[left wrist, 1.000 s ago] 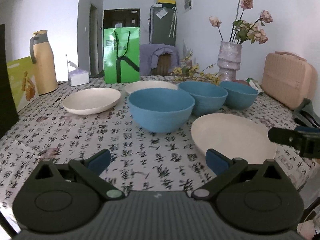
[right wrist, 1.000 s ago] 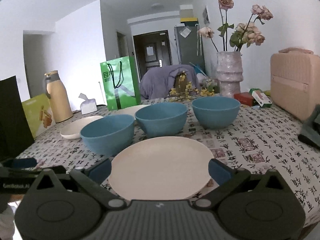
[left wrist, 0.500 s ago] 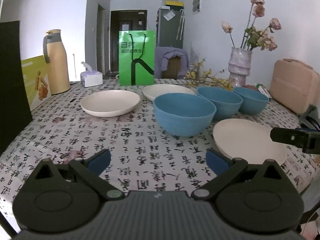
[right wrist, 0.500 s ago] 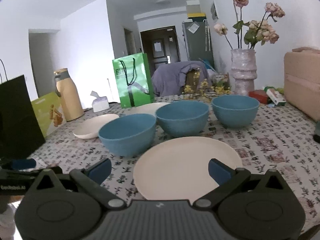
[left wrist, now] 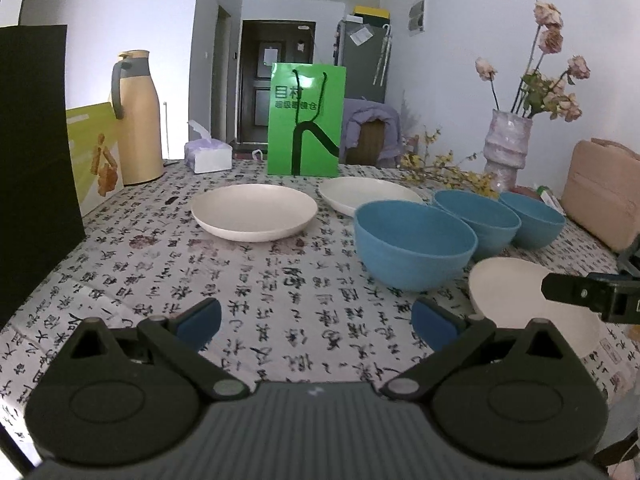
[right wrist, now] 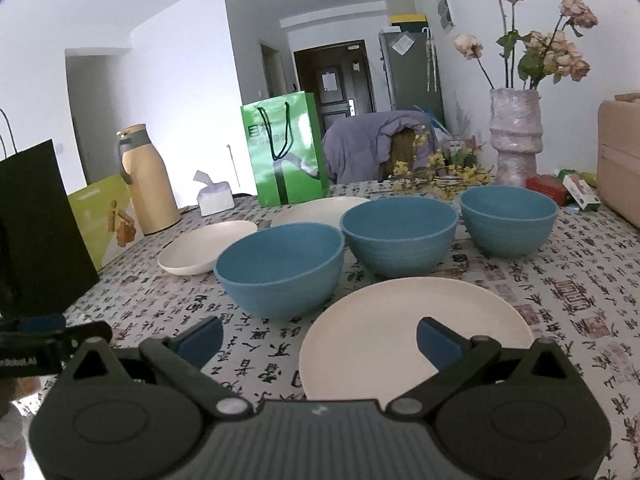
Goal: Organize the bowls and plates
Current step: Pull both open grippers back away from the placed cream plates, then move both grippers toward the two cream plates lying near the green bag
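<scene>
Three blue bowls stand in a row on the patterned tablecloth: the near bowl (left wrist: 416, 244) (right wrist: 280, 268), the middle bowl (left wrist: 478, 218) (right wrist: 398, 234) and the far bowl (left wrist: 532, 220) (right wrist: 508, 220). Three cream plates lie around them: the near plate (right wrist: 400, 332) (left wrist: 516, 300), the left plate (left wrist: 254, 216) (right wrist: 200, 246) and the back plate (left wrist: 368, 196) (right wrist: 320, 208). My left gripper (left wrist: 316, 322) is open and empty above the cloth. My right gripper (right wrist: 318, 340) is open and empty, its right finger over the near plate.
A green paper bag (left wrist: 306, 120), a tan thermos (left wrist: 134, 118), a tissue box (left wrist: 208, 156) and a vase of dried flowers (left wrist: 508, 152) stand at the back. A black bag (left wrist: 32, 160) stands at the left, a tan case (left wrist: 604, 188) at the right.
Both grippers have swung to the left, so the bowls and plates sit further right in each view. Both stay open and empty.
</scene>
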{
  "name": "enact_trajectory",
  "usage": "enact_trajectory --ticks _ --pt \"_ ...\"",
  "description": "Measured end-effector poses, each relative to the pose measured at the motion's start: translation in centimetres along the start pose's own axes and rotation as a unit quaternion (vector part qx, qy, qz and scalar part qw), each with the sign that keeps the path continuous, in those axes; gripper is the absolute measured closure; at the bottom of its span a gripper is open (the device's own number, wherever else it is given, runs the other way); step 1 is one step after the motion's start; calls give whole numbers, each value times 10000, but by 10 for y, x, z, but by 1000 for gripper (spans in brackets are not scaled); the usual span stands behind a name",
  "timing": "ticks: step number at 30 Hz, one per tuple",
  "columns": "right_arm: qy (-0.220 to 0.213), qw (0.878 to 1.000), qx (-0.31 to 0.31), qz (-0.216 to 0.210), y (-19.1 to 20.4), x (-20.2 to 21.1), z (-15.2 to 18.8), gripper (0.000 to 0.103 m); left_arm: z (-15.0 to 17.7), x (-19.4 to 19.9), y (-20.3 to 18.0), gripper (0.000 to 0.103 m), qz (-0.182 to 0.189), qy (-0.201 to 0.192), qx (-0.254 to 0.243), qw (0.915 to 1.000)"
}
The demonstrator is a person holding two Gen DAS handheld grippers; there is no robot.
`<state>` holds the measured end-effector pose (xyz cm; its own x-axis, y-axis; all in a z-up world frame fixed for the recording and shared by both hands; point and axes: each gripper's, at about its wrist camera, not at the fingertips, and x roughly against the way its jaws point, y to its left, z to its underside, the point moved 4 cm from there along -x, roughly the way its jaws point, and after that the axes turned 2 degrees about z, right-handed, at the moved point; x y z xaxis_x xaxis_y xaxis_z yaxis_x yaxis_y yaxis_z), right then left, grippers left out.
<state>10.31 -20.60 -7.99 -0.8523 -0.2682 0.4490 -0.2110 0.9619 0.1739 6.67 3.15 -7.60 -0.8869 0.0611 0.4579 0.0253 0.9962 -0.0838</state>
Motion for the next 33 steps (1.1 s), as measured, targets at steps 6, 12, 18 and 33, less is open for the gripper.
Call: enact_trajectory --ticks 6,12,18,33 --pt "-52 9999 87 -13 10 -4 -2 0 -2 -2 7 0 -22 -45 20 10000" --pt "97 9999 58 90 8 -14 -5 0 -6 -8 12 0 43 -40 74 10000" --pt "28 9994 211 256 11 -24 -19 0 -15 -18 23 0 55 -72 234 9997" --pt "-71 9982 524 -295 65 -66 -68 0 -54 -39 63 0 -205 -274 529 9980"
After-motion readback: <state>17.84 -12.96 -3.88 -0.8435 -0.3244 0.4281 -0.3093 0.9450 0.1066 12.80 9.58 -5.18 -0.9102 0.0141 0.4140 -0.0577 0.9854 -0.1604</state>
